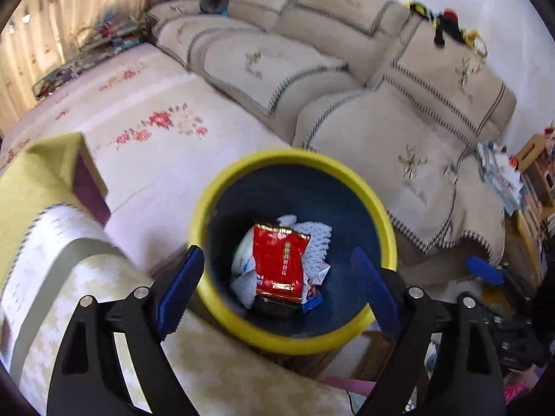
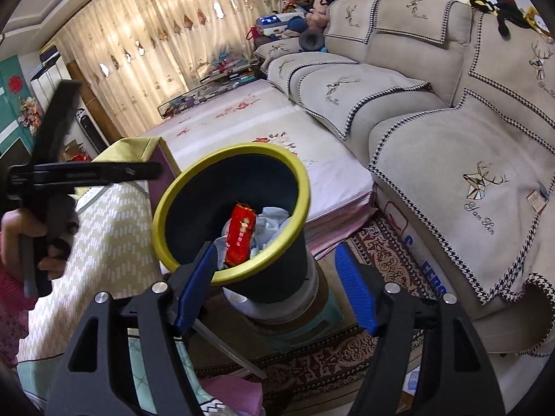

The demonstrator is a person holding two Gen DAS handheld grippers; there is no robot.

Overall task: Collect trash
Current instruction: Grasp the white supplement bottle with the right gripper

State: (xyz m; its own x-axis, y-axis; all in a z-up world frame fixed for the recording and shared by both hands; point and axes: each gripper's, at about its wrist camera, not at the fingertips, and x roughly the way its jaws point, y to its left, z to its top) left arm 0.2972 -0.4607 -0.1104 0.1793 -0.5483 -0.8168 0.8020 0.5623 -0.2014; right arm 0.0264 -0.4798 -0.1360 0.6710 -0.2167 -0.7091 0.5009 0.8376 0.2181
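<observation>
A dark blue trash bin with a yellow rim [image 1: 295, 156] [image 2: 197, 166] stands in front of the sofa. Inside lie a red snack wrapper [image 1: 281, 260] [image 2: 240, 237] and crumpled white and blue wrappers [image 1: 315, 242] [image 2: 274, 222]. My left gripper [image 1: 277, 284] is open and empty, directly above the bin's mouth. My right gripper [image 2: 274, 284] is open and empty, low at the bin's near side. The left gripper's body shows in the right wrist view [image 2: 62, 173], held by a hand at the left.
A beige sofa [image 1: 399, 121] [image 2: 451, 138] runs along the right. A floral mat [image 1: 156, 121] [image 2: 260, 131] lies behind the bin. A cloth-covered table [image 1: 52, 242] [image 2: 114, 225] stands at the left. The bin rests on a stool [image 2: 305, 326] over a patterned rug [image 2: 381, 260].
</observation>
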